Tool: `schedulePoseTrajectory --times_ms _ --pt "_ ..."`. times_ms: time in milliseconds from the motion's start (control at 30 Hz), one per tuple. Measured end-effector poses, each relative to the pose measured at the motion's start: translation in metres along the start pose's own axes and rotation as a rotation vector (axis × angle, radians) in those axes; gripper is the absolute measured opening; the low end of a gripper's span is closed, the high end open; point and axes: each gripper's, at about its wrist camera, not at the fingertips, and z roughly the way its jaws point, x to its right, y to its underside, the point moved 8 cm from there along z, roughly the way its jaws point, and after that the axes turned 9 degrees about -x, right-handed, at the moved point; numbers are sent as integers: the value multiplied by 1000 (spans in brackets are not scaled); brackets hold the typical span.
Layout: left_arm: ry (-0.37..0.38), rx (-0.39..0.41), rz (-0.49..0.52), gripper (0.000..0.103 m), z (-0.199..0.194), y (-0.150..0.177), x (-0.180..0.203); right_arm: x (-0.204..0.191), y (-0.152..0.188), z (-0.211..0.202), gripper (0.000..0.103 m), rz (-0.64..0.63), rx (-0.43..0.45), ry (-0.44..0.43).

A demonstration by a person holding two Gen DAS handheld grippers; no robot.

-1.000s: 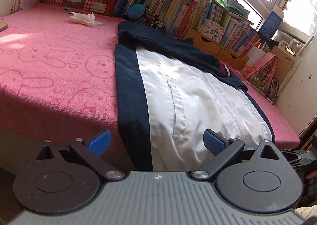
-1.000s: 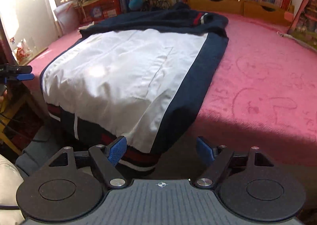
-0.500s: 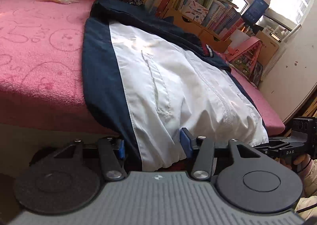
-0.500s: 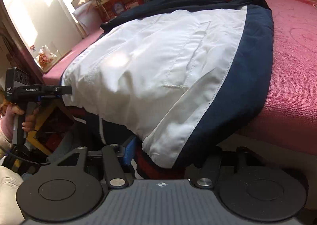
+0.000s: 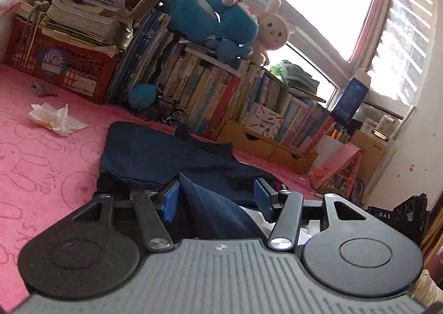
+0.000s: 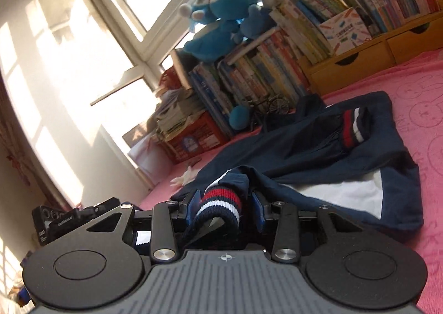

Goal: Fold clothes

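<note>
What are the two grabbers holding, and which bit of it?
Both hold the navy and white jacket by its bottom edge: the right gripper pinches the red, white and navy striped hem band, the left gripper a navy fold.

The gripper (image 5: 217, 199) body hides the jacket's (image 5: 166, 159) near hem.

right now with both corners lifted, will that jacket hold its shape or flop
Likely floppy: the jacket creases and drapes between the grips instead of staying flat. Its ribbed hem bunches thickly, so it probably won't slip. It looks light, since two corner pinches lift it.
</note>
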Motion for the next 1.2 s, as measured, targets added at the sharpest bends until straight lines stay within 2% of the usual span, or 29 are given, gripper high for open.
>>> schedulePoseTrajectory --times_ms 100,233,300,367,467,567,733,833,933,1000,1100,1200 --pt "-81 7 32 59 6 0 -3 33 -9 34 38 56 -17 115" --pt "-108 14 73 71 -14 8 0 58 0 65 37 95 -60 236" --pt "-134 15 109 76 -29 14 4 67 7 70 37 130 -64 260" --pt "-183 -16 208 77 -43 23 15 74 12 73 35 162 -60 271" --pt "-239 -137 383 77 -50 49 31 75 18 74 34 120 -21 274" --pt "-292 -261 558 77 -58 76 45 76 19 71 34 133 -14 258" --pt "-218 -417 707 79 -61 127 67 79 18 69 34 154 -8 237" --pt "-256 -482 872 79 -46 163 79 79 17 69 34 157 -7 234" --pt "-325 -411 1074 79 -30 177 96 80 17 69 34 160 -5 229" --pt "-348 -329 1154 81 -20 173 108 80 16 69 34 163 -5 225" --pt "-376 -210 1100 81 -6 133 109 81 16 69 34 167 -4 220" --pt "-416 -124 853 83 7 78 84 82 16 68 34 172 -1 213"
